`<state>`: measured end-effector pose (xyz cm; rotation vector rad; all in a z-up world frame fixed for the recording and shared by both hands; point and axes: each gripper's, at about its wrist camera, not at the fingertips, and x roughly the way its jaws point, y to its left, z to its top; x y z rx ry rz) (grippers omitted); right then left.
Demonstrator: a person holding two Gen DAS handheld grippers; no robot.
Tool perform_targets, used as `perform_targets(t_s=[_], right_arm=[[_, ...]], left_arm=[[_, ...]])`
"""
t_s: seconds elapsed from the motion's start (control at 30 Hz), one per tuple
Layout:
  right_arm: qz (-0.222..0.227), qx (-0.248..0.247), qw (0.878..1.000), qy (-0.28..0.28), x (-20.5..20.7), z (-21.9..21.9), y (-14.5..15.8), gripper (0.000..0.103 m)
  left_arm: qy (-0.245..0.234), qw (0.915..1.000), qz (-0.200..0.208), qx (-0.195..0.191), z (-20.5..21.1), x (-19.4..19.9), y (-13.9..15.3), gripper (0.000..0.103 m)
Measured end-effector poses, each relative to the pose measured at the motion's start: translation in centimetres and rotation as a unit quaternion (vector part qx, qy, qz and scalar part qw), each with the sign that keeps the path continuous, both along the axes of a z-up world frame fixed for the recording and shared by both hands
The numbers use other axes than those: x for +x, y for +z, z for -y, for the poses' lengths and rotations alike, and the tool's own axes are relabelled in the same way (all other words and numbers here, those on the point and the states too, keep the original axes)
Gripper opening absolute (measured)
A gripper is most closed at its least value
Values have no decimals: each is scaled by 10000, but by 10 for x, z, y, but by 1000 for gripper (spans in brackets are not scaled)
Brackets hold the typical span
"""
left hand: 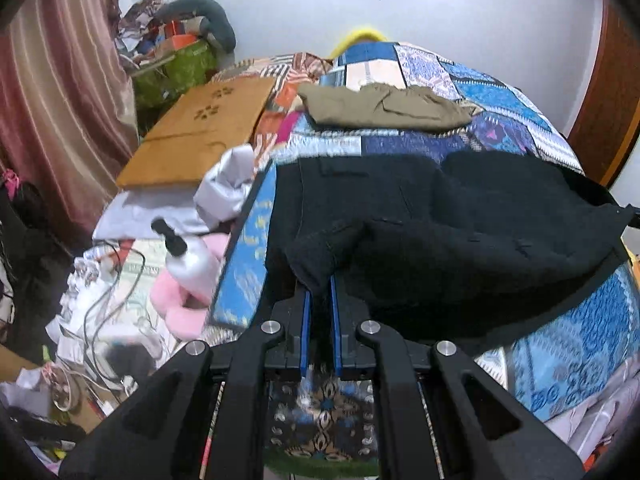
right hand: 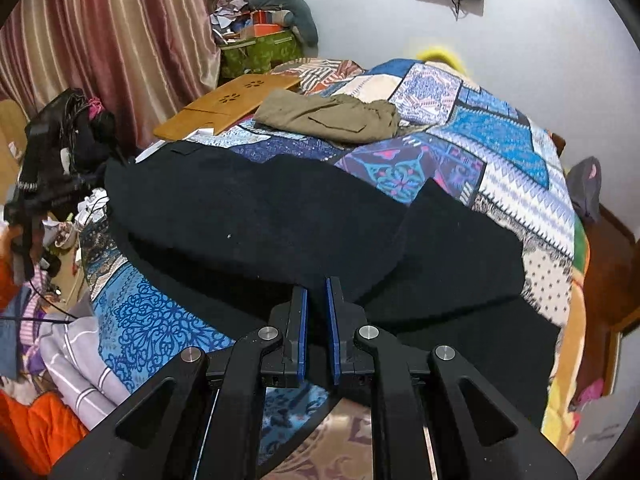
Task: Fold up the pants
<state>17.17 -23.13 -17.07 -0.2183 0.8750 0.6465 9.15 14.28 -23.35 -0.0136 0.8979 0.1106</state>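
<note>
On the patchwork bed [right hand: 500, 148], black pants [left hand: 460, 220] lie half-folded; left hand-held gripper [left hand: 320, 292] and right hand-held gripper [right hand: 316, 292] both clamped on their near edge. Uneven pull could skew the fold.

No readable text, label, brand or number anywhere. Only blurred pale marks on the green patterned fabric bag [left hand: 176, 68] up at ten o'clock, too smeared to make out.
</note>
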Motion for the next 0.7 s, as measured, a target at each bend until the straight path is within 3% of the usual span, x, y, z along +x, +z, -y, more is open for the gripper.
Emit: perform_targets(t_s=[0.3,0.37,0.5,0.7], right_arm=[[-222,-118,9997,-15,-12,-7,-24,12],[-271,-54,9996,-40,-12,-3,-23,16],[-241,84,9996,-138,-15,10,-14,34],[-243,160,9986,-434,-6,37,-7,34]], left_arm=[[272,9983,-523,-31,-14,-9,-27,8],[358,9980,-517,69,-18,-11,-21,8],[548,9974,-449,113,-27,-14,-7,8],[516,9983,-250,42,-18,6,20,10]])
